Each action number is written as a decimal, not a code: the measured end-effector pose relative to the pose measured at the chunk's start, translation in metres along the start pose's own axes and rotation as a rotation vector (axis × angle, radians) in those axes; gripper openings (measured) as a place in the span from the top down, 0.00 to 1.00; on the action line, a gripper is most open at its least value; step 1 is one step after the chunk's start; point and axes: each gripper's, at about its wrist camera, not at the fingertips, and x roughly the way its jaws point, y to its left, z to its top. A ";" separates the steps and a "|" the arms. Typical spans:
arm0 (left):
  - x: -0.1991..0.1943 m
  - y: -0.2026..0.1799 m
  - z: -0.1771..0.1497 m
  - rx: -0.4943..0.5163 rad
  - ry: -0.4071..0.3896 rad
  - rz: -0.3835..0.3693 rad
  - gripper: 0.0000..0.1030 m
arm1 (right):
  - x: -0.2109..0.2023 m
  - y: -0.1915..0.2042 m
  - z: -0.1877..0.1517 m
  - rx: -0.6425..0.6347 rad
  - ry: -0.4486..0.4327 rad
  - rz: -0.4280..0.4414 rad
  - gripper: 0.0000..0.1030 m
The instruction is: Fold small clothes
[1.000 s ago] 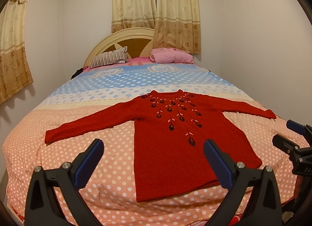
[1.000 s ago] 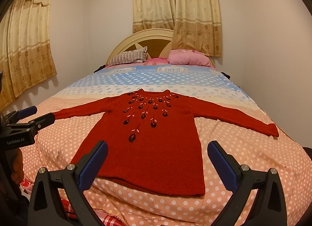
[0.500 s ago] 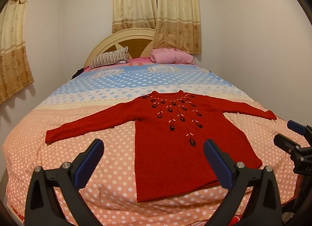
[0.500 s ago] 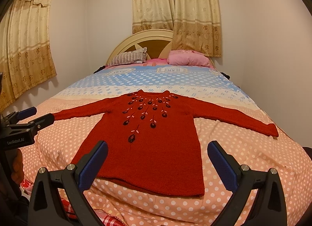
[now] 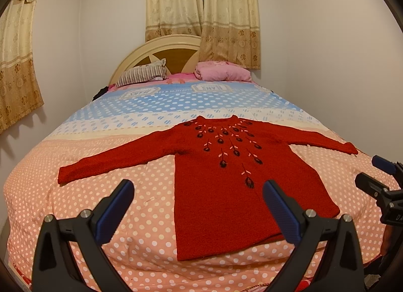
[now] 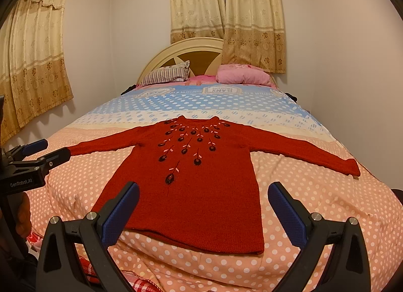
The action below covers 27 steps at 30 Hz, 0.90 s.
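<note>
A small red knit sweater (image 5: 226, 181) with dark flower embroidery lies flat, front up, on the bed, both sleeves spread out; it also shows in the right wrist view (image 6: 199, 186). My left gripper (image 5: 199, 188) is open and empty, hovering before the sweater's hem, left of centre. My right gripper (image 6: 202, 188) is open and empty, hovering before the hem's middle. The right gripper shows at the right edge of the left wrist view (image 5: 377, 178); the left gripper shows at the left edge of the right wrist view (image 6: 42, 153).
The bed (image 5: 75, 206) has a polka-dot cover, pink near me, blue farther. A striped pillow (image 5: 141, 75) and a pink pillow (image 5: 221, 74) lie by the headboard (image 5: 161, 47). Walls stand close on both sides, with curtains (image 6: 32, 65) at left and behind.
Both grippers have drifted very slightly; the sweater has not moved and both grippers stay open.
</note>
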 end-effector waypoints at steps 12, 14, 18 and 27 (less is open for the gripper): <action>0.016 0.001 -0.004 0.007 0.018 -0.019 0.00 | 0.012 -0.016 -0.006 0.005 0.018 0.047 0.01; 0.024 0.005 -0.003 0.010 0.019 -0.004 0.00 | 0.017 -0.029 -0.006 0.028 0.021 0.042 0.01; 0.052 0.014 -0.001 0.021 0.047 0.029 0.00 | 0.030 -0.071 -0.005 0.089 0.023 -0.027 0.01; 0.120 0.038 0.011 0.003 0.113 0.054 0.00 | 0.074 -0.213 -0.001 0.386 0.145 -0.143 0.01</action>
